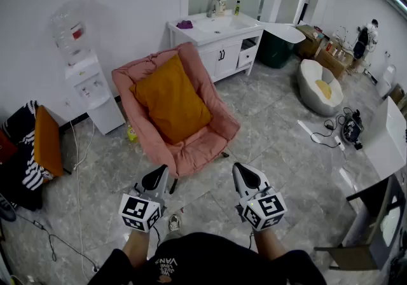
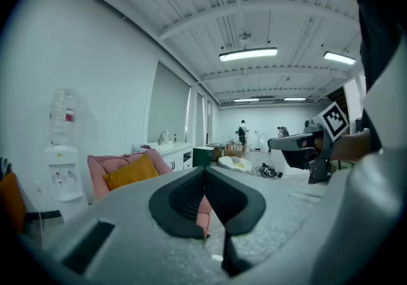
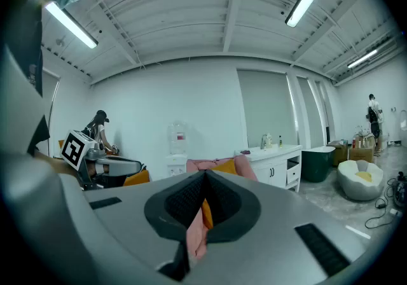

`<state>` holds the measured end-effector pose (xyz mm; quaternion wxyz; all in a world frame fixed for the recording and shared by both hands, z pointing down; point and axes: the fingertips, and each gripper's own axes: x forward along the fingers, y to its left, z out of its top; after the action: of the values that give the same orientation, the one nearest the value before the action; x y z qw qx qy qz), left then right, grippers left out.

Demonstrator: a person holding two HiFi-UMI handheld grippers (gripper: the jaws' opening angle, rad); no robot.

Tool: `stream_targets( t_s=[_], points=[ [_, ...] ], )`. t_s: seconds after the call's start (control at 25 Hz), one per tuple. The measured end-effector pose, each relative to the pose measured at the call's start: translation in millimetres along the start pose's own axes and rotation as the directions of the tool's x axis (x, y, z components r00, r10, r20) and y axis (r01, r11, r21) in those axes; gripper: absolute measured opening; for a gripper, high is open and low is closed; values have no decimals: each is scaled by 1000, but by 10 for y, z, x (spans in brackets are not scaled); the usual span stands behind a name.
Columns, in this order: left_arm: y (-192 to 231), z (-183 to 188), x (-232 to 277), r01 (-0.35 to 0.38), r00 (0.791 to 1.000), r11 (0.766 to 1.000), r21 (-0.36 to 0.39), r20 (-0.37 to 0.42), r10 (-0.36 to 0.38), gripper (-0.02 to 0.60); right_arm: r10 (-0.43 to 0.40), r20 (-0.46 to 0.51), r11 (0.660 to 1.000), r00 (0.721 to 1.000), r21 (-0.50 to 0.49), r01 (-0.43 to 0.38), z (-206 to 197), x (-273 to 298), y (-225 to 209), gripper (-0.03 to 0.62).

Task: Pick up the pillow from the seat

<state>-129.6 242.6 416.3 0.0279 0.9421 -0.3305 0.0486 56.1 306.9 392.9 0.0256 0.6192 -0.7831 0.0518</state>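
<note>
Since the orange pillow (image 1: 170, 98) stands propped against the back of the pink seat (image 1: 213, 140), with its lower edge down on the cushion, its broad face is turned to the person and both side edges look free to take hold of. It lies tilted back with the chair, not flat, so I judge a grip from the front or the top edge would serve. The seat stands on the grey tiled floor (image 1: 273, 131), with a water dispenser (image 1: 89, 86) beside it at the wall and a white sink cabinet (image 1: 216, 39) just behind.

The left gripper (image 1: 156, 177) and the right gripper (image 1: 245, 175) are held low before the person's body, side by side, well apart from the chair and pointing about level toward it. Each has its fingers pressed together with nothing between them. In the right gripper view the pillow and seat sit straight beyond the closed tips, which suggests the hands are lined up for the approach. The pick is not yet begun; the jaws must part before they reach the pillow
</note>
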Motion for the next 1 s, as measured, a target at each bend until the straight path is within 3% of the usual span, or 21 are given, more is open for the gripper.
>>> stream_targets(
  t_s=[0.24, 0.56, 0.6, 0.64, 0.68, 1.0],
  points=[
    [200, -16, 104, 13, 1000, 1000, -18, -1, -13, 18, -17, -4, 1000, 1000, 8, 17, 8, 202, 2, 2],
    [438, -56, 322, 87, 996, 996, -30, -17, -88, 45, -56, 52, 995, 997, 86, 51, 74, 505, -45, 3],
    [471, -73, 354, 103, 994, 994, -37, -22, -103, 129, -59, 49, 994, 997, 91, 55, 63, 567, -37, 35],
    [508, -91, 385, 118, 993, 992, -44, -25, -119, 241, -62, 43, 993, 997, 99, 57, 44, 634, -28, 177],
    [550, -108, 416, 132, 991, 990, -46, -29, -134, 262, -66, 35, 992, 997, 108, 62, 19, 702, -21, 253],
    [939, -129, 654, 223, 973, 975, -23, -62, -224, 262, -152, 20, 974, 988, 170, 147, -95, 1048, 3, 248]
  ],
)
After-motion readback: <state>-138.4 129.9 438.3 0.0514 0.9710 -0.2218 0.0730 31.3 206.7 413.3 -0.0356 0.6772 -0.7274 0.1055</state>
